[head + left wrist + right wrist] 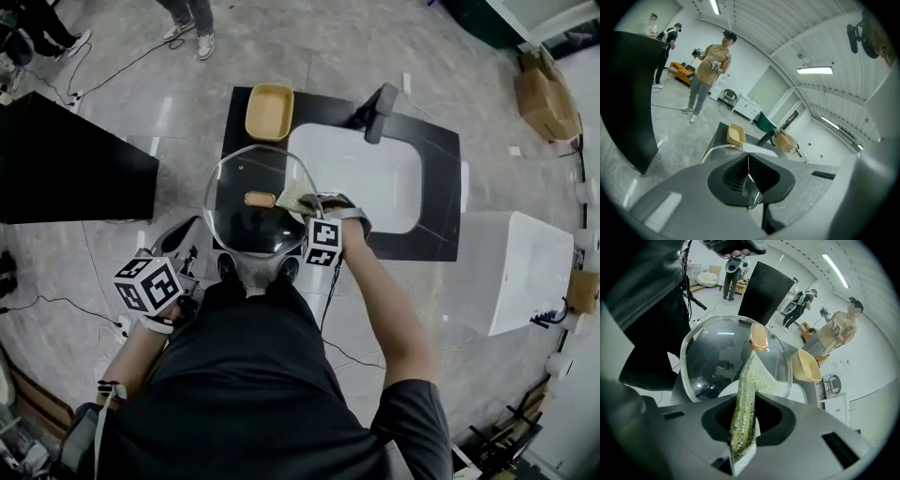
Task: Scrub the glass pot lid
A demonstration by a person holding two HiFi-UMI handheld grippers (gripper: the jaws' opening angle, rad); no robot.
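Observation:
I hold a round glass pot lid (234,211) upright over the black counter; its orange knob (260,199) sits at the centre. My left gripper (202,232) is shut on the lid's lower left rim, and in the left gripper view (749,180) the glass edge (719,147) runs thin between the jaws. My right gripper (309,211) is shut on a green glittery sponge (298,199). In the right gripper view (743,427) the sponge (747,394) reaches up the lid (712,357) and touches it just below the knob (758,337).
Under the lid lies a black counter (441,187) with a white sink (361,178), a faucet (380,108) and a yellow tray (269,111). A black panel (66,159) stands left, a white box (520,267) right. A person (710,70) stands farther off.

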